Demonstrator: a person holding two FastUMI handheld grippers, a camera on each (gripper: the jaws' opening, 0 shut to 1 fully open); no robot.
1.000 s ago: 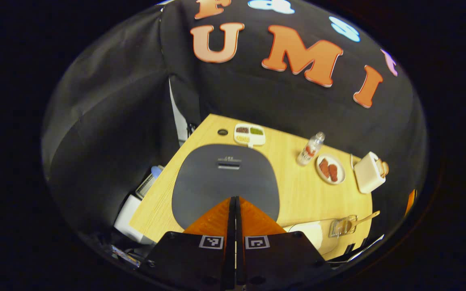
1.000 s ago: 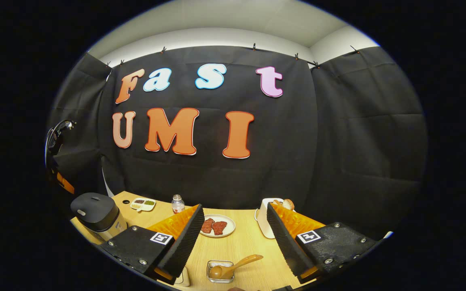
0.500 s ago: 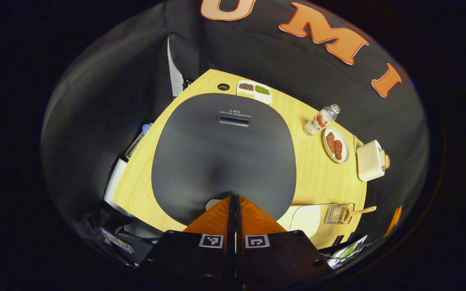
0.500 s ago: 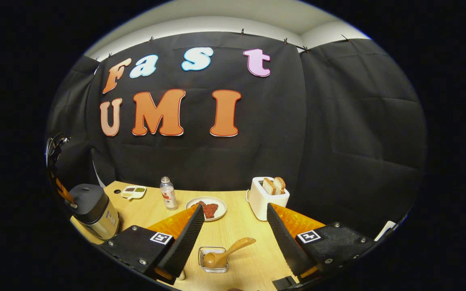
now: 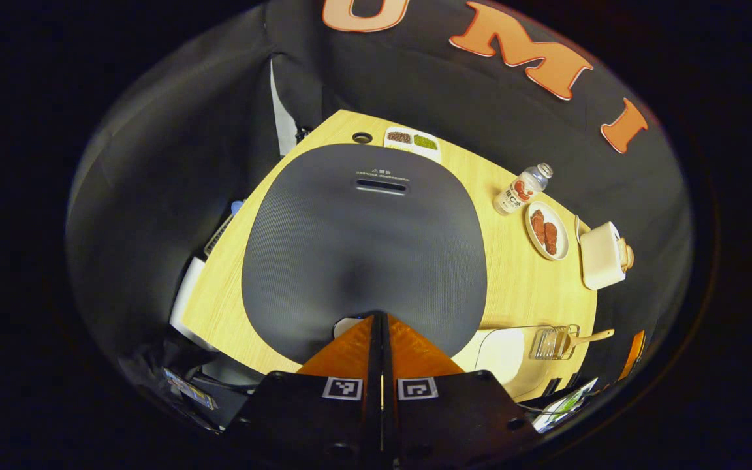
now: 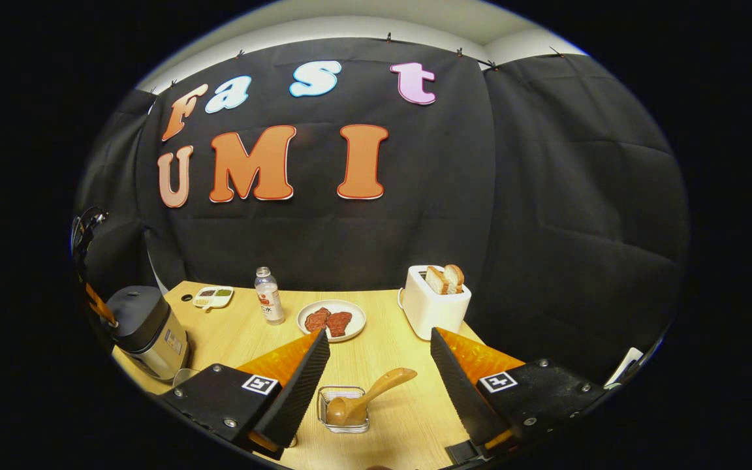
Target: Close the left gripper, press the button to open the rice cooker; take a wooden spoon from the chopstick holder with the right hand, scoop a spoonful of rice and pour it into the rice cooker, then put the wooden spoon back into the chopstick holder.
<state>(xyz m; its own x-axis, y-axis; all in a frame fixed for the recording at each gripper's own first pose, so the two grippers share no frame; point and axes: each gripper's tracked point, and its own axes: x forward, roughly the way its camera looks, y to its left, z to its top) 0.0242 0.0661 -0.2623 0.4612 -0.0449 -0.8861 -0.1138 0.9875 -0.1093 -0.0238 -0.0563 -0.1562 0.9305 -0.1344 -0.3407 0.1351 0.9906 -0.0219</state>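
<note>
The rice cooker's dark grey lid [image 5: 363,248] is down and lies right below my left gripper [image 5: 379,318]. That gripper is shut with nothing in it, its tips at the lid's near edge beside a pale button [image 5: 345,324]. In the right gripper view the rice cooker [image 6: 144,326] stands at the table's left end. My right gripper [image 6: 379,336] is open above a small wire chopstick holder [image 6: 343,412]. A wooden spoon [image 6: 373,391] leans in the holder, handle up to the right. A clear container of rice [image 5: 500,349] sits beside the holder.
A white toaster [image 6: 438,303] with bread, a plate of meat [image 6: 330,320], a small bottle [image 6: 268,297] and a divided dish [image 6: 214,297] line the back of the wooden table [image 6: 389,365]. The black cloth wall stands close behind.
My left gripper, shut all along, has come down close over the cooker lid. The right gripper has tipped down and neared the holder, which now sits between its open fingers.
</note>
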